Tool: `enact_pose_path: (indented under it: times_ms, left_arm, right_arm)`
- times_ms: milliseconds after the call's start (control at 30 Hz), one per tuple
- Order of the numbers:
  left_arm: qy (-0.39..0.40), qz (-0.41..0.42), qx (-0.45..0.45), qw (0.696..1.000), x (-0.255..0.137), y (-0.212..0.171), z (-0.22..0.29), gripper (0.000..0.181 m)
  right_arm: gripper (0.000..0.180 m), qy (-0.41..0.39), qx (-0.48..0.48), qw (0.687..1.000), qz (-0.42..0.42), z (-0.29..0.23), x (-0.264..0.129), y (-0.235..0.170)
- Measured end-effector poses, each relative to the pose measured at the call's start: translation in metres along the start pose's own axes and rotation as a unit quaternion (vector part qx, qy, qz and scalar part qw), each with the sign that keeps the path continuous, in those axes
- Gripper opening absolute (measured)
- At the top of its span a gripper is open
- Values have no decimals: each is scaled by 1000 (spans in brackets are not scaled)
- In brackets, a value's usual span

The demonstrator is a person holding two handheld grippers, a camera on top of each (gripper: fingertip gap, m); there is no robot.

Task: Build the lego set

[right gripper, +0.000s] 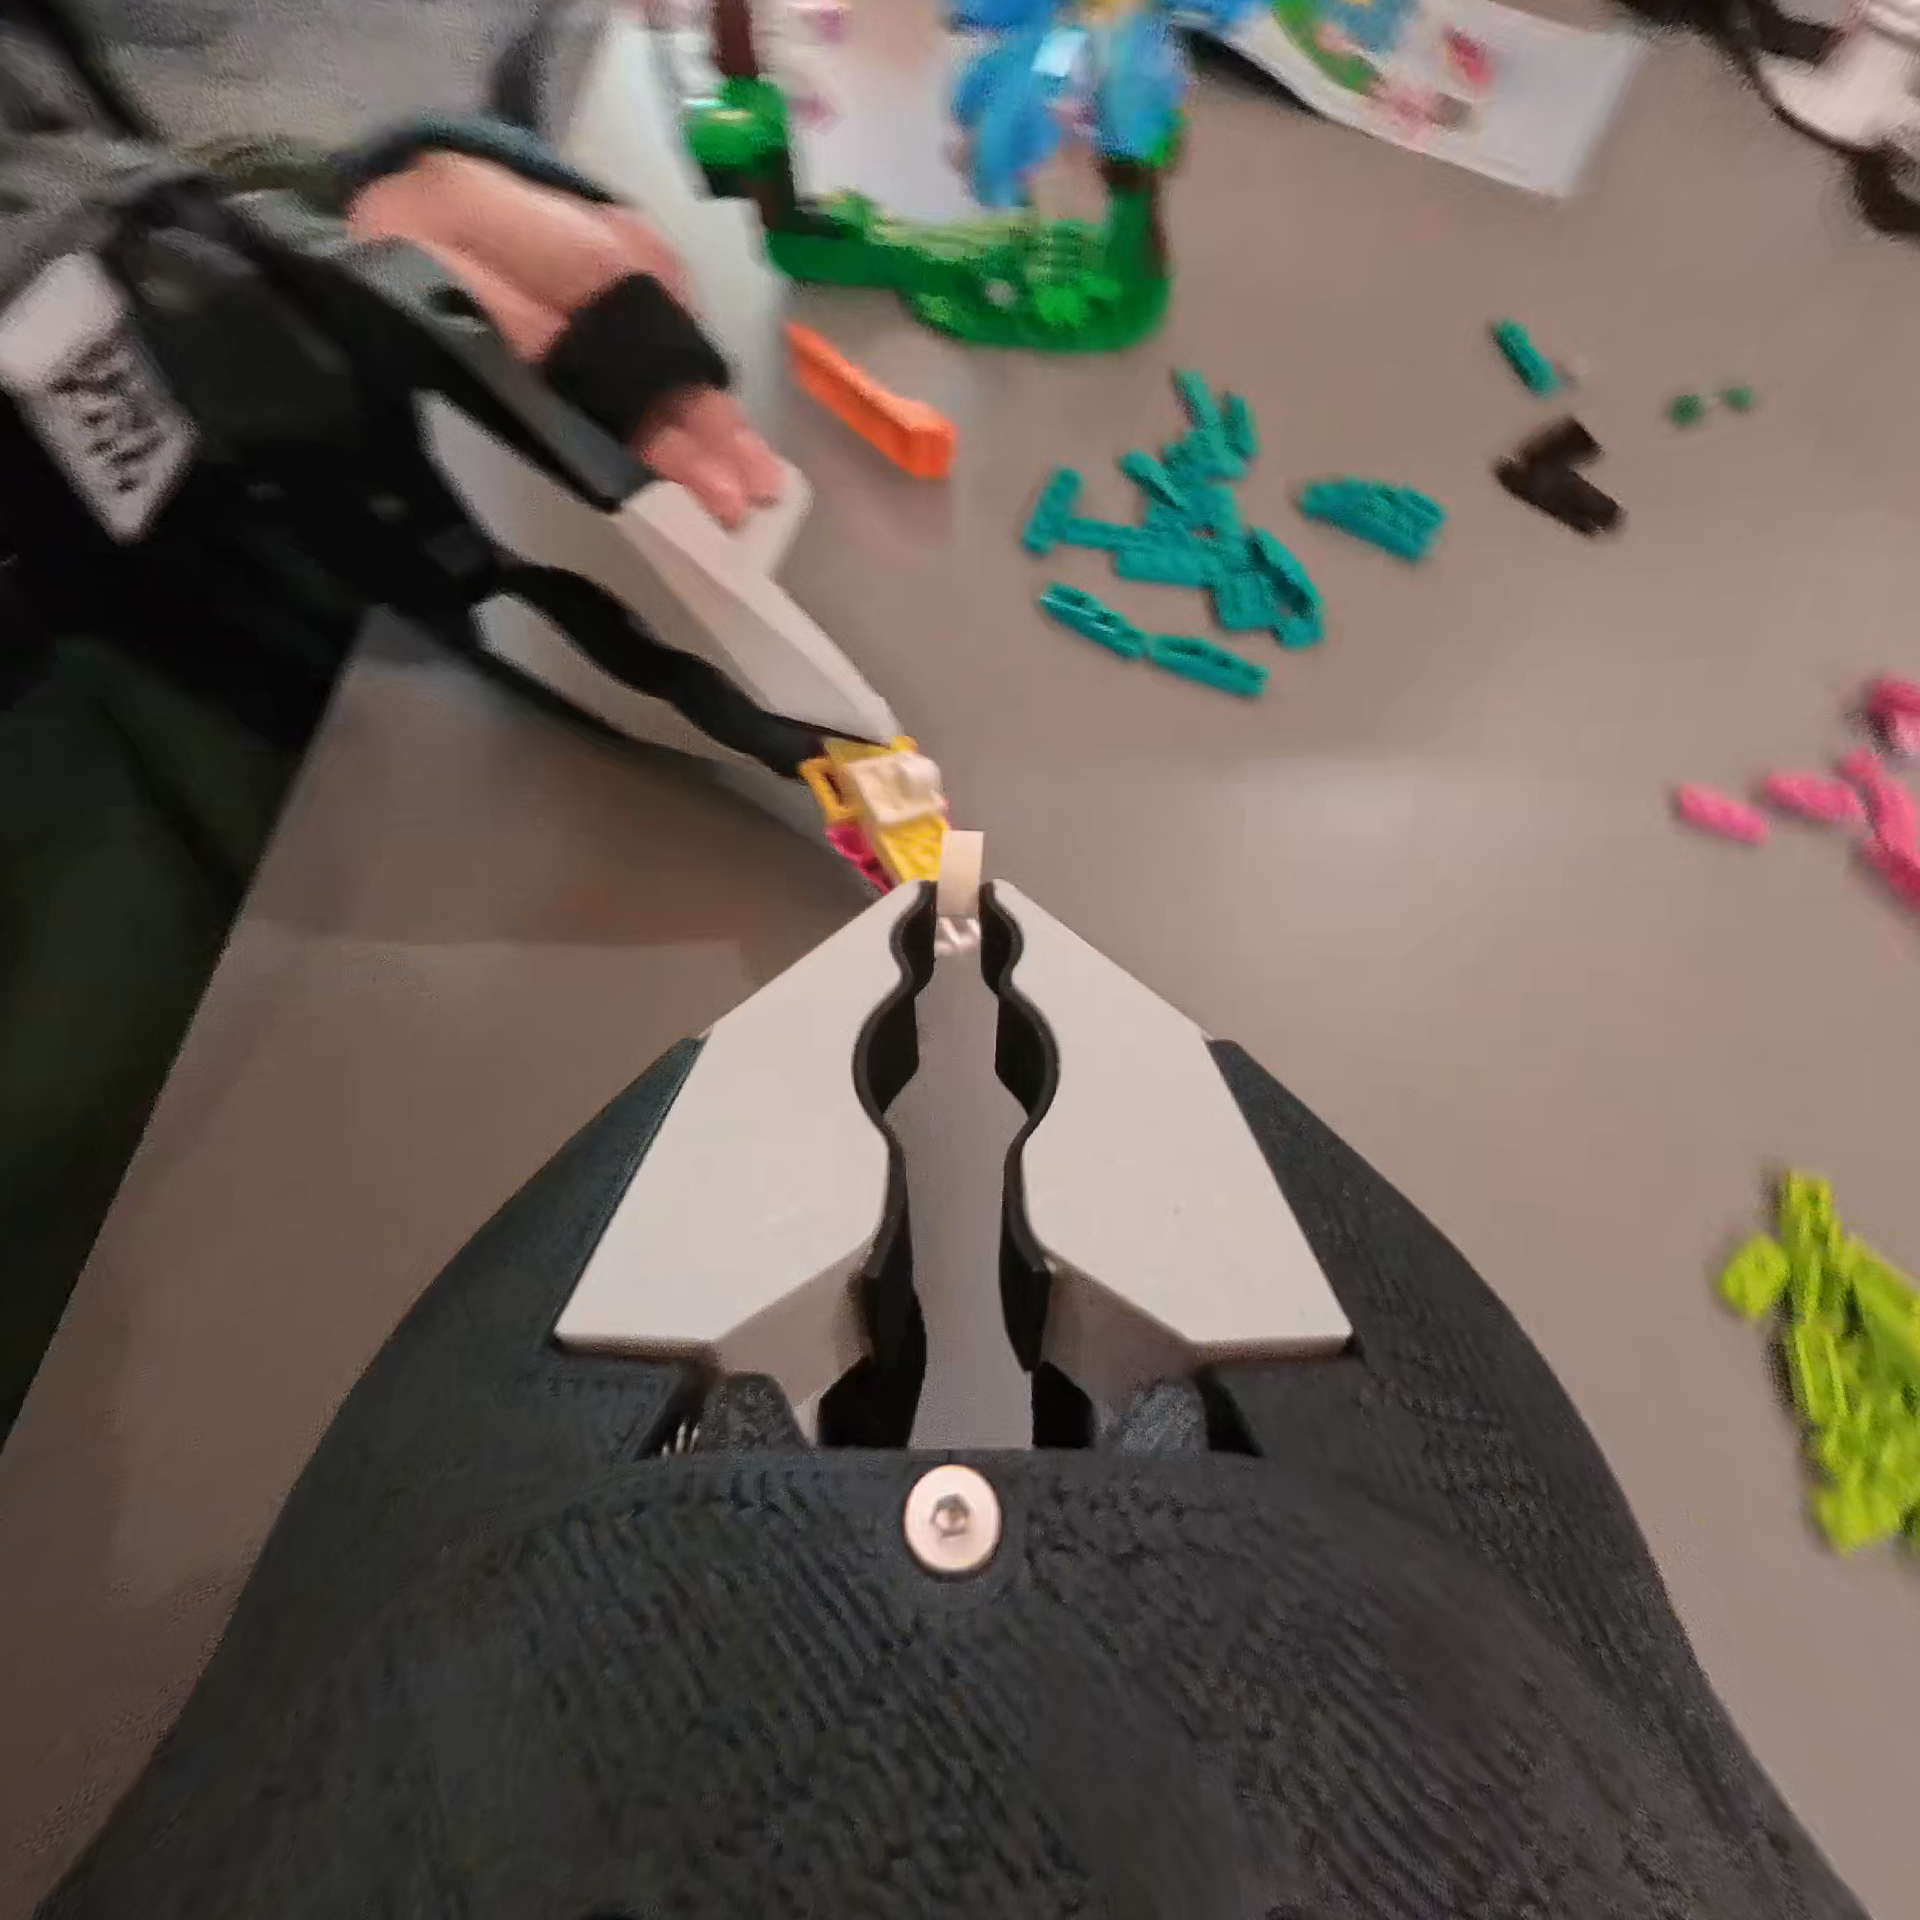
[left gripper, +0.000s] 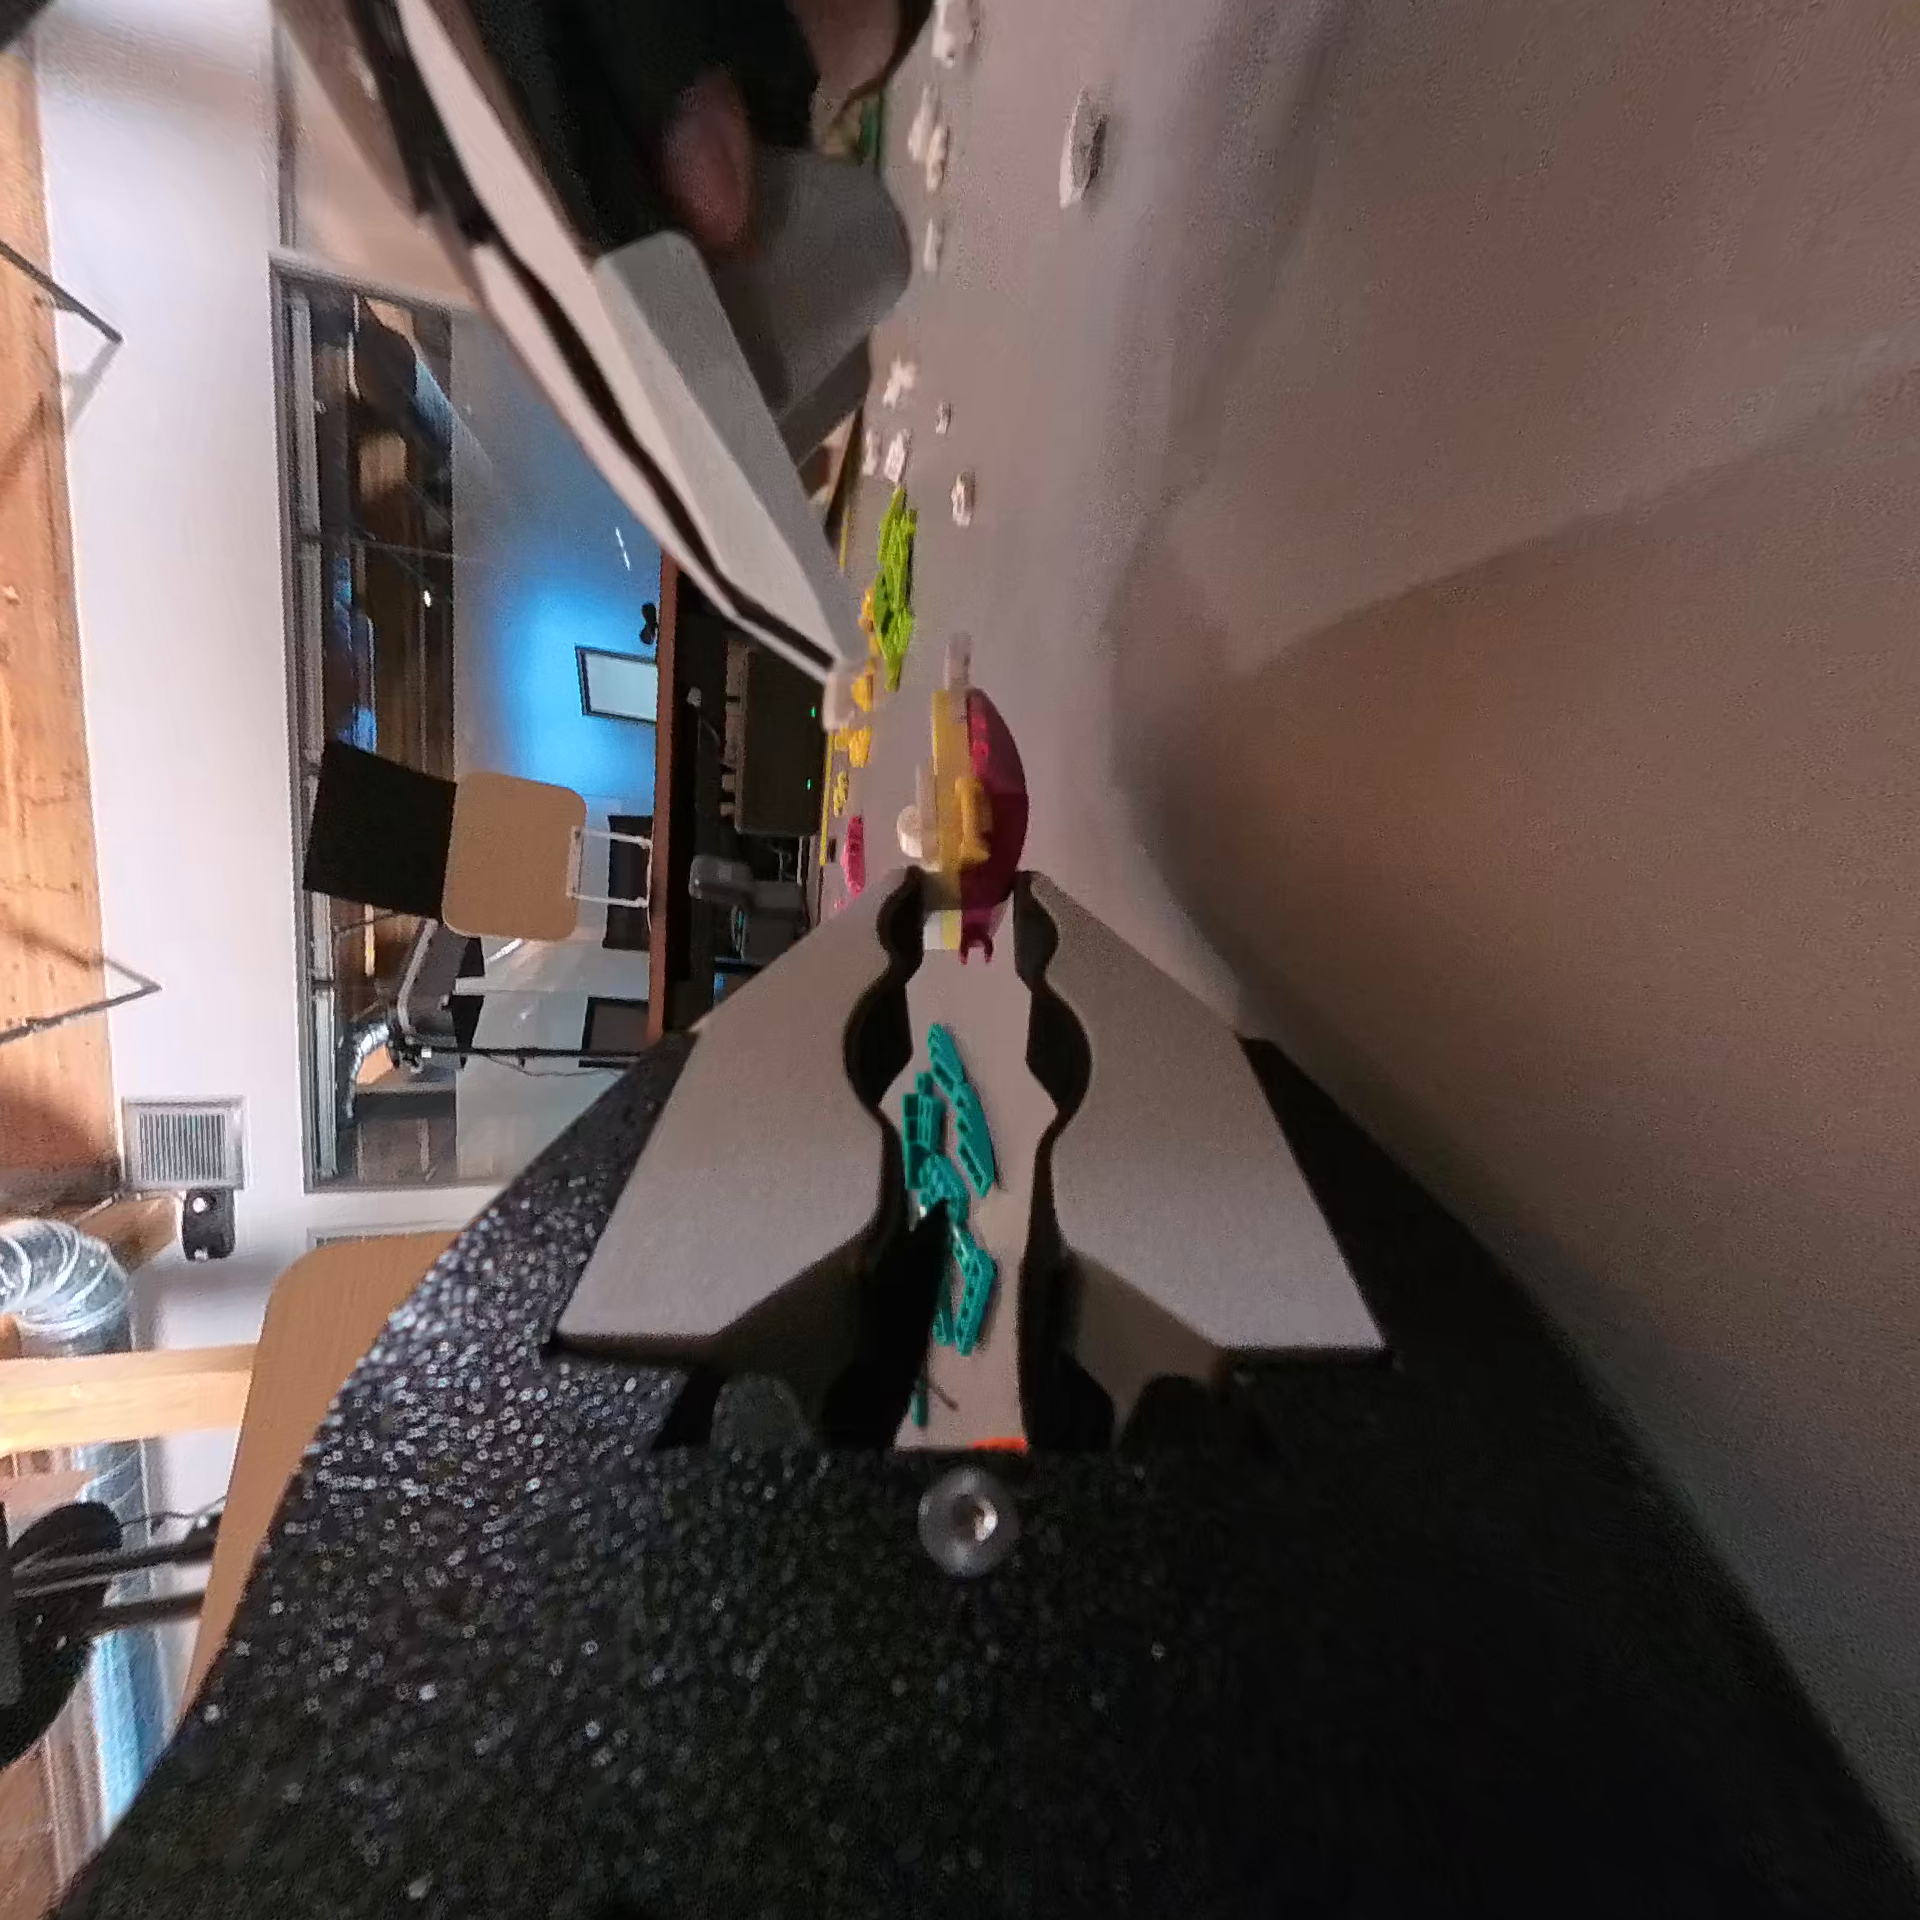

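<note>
My left gripper is shut on a small sub-assembly made of a magenta rounded part, a yellow plate and white bits. It holds this just above the grey table. In the right wrist view the left gripper comes in from the upper left with the sub-assembly at its tip. My right gripper is shut on a small white piece, held right beside the sub-assembly's near end. The right gripper also shows in the left wrist view, coming down from the upper left.
Loose piles lie on the table: teal pieces, pink pieces, lime pieces and a black piece. At the back are an orange brick separator, a green and blue build and a booklet. The table edge runs along the left.
</note>
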State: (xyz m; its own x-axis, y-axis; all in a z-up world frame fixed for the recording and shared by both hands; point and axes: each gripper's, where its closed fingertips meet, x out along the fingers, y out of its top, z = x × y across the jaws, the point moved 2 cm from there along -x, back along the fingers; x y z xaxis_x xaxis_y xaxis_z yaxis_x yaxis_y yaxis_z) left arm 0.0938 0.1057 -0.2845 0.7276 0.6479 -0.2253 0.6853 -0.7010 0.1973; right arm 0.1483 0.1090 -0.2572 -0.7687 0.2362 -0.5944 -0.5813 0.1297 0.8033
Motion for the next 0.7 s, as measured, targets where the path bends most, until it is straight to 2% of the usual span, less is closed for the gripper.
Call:
enact_pose_path:
  times_ms: [33, 133, 300, 700]
  left_arm:
    - [-1, 7, 3, 1000, 0, 2, 1, 15]
    - [6, 24, 9, 1000, -2, 7, -1, 15]
    - [19, 41, 15, 999, -4, 11, -5, 15]
    - [29, 51, 20, 998, -3, 13, -8, 15]
  right_arm:
    - [6, 32, -26, 999, 2, -8, 0, 4]
    - [6, 107, -37, 993, -10, -19, 3, 8]
    - [6, 155, -36, 986, -39, -18, 7, 5]
    - [6, 183, -36, 980, -65, -18, 6, 6]
